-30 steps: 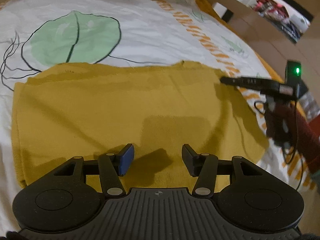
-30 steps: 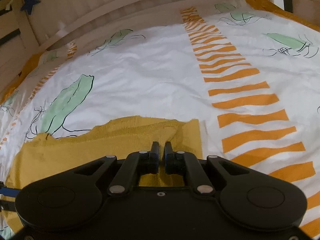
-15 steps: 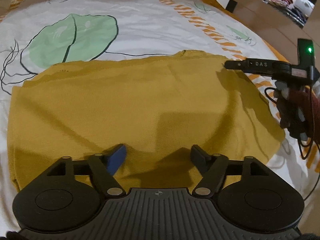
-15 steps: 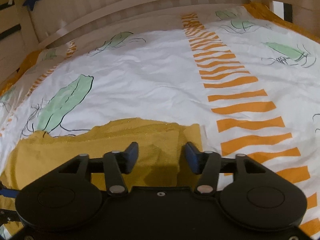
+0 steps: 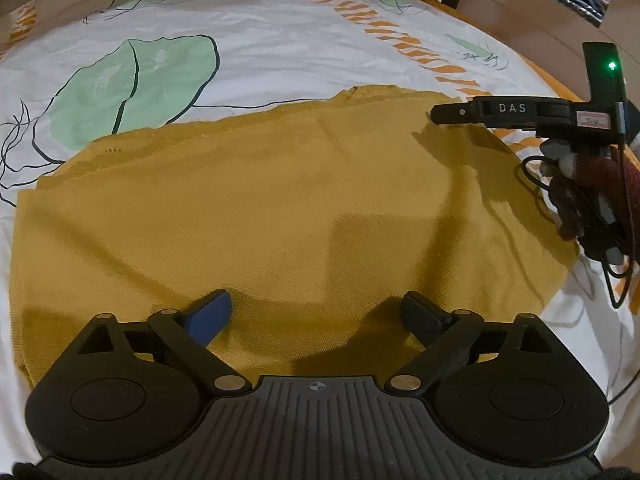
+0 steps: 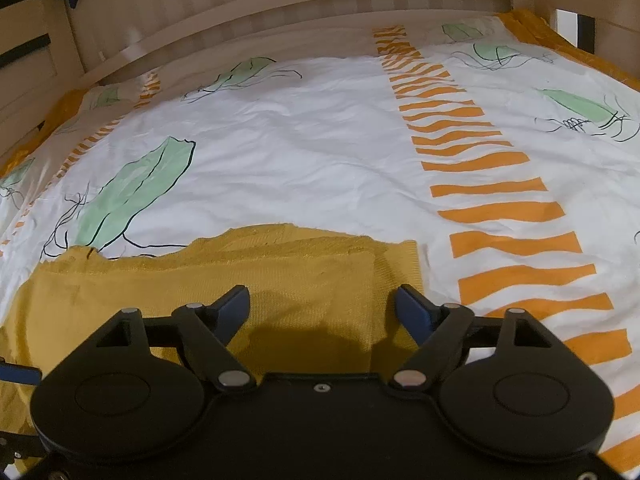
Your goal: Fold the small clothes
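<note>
Yellow garment [image 5: 280, 208] (folded) lies flat under left gripper [image 5: 316, 314] and right gripper [image 6: 322, 306], both just spread wide, gripping nothing.

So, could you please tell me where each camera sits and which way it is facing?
Left wrist: on the left gripper, angled down over the yellow garment on the sheet; its open jaws show, and the right gripper with the hand holding it at right.
Right wrist: on the right gripper, angled down across the garment's far corner toward the headboard; its open jaws show.
Shared: the garment, sheet and right gripper.
</note>
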{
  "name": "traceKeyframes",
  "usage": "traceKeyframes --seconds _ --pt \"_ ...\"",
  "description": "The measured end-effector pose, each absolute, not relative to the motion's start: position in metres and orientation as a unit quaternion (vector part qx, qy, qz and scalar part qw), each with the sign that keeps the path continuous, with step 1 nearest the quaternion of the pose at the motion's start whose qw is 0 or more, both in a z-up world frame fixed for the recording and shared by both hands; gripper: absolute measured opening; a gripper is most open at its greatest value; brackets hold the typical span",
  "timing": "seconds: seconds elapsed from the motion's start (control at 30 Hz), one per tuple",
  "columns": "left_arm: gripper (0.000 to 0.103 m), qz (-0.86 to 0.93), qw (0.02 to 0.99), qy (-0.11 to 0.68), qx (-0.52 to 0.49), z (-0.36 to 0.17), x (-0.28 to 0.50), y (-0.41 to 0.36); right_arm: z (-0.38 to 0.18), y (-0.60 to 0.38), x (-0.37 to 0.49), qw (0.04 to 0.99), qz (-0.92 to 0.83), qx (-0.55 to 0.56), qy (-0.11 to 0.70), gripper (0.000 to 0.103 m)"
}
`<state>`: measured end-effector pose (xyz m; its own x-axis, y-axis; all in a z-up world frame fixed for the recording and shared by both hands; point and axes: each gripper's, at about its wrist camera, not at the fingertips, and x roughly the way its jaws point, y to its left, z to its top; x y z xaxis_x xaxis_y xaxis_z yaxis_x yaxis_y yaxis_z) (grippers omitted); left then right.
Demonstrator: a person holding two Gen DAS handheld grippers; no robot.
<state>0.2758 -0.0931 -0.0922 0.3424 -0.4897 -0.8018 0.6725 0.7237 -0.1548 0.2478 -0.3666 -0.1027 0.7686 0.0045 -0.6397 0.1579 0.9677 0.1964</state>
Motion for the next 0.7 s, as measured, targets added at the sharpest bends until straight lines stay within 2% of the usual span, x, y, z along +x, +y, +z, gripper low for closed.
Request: traceKeyframes --seconds 0.7 --pt "0.096 -0.335 0.817 0.451 0.129 -0.094 0.269 -0.101 -0.102 -0.38 0.244 0.927 -0.076 0.15 0.336 0.098"
